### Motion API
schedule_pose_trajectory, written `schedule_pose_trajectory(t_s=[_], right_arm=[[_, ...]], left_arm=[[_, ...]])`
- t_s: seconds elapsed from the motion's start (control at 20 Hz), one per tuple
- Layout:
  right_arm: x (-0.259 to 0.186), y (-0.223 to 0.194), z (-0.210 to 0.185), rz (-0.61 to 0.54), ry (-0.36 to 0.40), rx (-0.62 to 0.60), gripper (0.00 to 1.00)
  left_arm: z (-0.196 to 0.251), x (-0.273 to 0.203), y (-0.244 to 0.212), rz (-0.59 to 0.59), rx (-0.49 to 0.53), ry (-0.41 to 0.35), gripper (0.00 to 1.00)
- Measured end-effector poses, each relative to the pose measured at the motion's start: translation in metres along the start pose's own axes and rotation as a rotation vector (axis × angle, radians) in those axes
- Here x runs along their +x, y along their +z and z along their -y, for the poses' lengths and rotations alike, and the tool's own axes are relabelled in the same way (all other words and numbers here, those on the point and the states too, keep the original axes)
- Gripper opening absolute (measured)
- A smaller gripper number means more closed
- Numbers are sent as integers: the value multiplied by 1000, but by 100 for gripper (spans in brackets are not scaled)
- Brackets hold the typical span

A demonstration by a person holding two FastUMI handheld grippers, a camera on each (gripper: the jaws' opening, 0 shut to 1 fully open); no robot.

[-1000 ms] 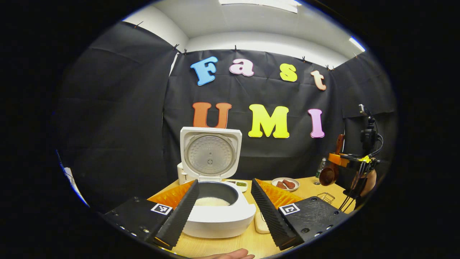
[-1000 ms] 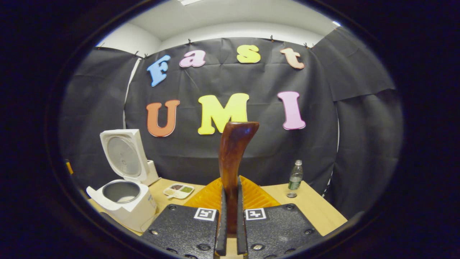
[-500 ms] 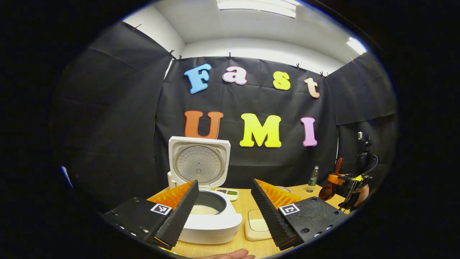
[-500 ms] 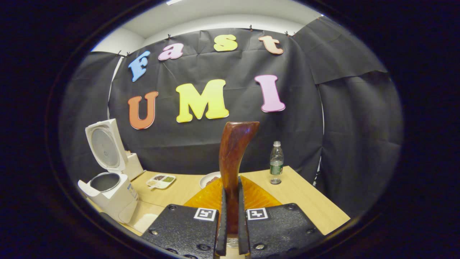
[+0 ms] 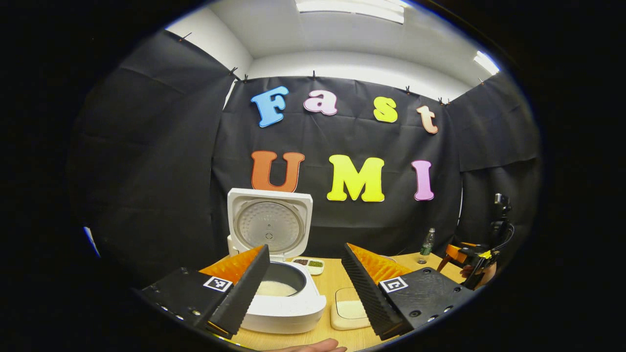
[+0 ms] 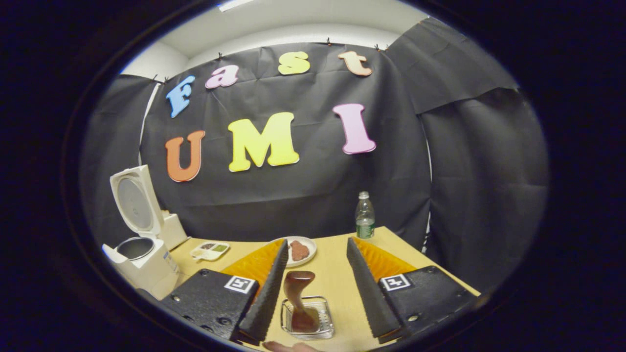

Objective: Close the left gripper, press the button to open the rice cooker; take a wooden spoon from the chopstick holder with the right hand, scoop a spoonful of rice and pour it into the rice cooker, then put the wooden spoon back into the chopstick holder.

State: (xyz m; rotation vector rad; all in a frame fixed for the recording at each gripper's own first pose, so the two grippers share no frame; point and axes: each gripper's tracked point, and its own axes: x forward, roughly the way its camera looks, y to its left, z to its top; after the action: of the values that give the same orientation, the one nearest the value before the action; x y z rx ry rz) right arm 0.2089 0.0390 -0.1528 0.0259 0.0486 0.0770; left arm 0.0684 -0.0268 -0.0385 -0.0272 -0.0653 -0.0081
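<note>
pale tabletop (image 6: 337, 274), glossy wooden spoon (image 6: 296, 293), wire holder (image 6: 325, 320)

**A:** What does the left gripper (image 5: 304, 286) look like up close?

**B:** Two wedge-shaped fingers with ribbed inner faces, each set on a dark, grainy block. Each block carries a small square black-and-white marker and a few round screws along its edge.

**A:** And the right gripper (image 6: 317, 288)?

**B:** The same build: ribbed wedges, textured dark blocks, one square marker on each, screws near the corners.

**A:** Any cables?

**B:** In the left gripper view, black cables hang from a dark upright mount on the far gripper.
</note>
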Motion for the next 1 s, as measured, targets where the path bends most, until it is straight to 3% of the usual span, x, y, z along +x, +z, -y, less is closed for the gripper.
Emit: schedule_pose_trajectory(t_s=[0.05, 0.1, 0.15, 0.3, 0.65, 1.0], right_arm=[[-7, 6, -1, 13, -1, -12, 87], [-14, 13, -2, 26, -1, -22, 86], [-19, 19, -1, 36, -15, -32, 97], [-42, 33, 2, 44, -51, -66, 98], [-102, 61, -24, 49, -2, -91, 99], [-140, 93, -35, 142, 38, -68, 99]], left_arm=[[-1, 1, 1, -3, 2, 2, 94], [-2, 4, 3, -6, 3, 1, 94], [-2, 7, 2, -13, 2, -1, 94], [-4, 16, 10, -25, 5, -14, 94], [-26, 61, 59, -11, -84, -26, 94], [-57, 129, 109, 17, -61, -35, 94]])
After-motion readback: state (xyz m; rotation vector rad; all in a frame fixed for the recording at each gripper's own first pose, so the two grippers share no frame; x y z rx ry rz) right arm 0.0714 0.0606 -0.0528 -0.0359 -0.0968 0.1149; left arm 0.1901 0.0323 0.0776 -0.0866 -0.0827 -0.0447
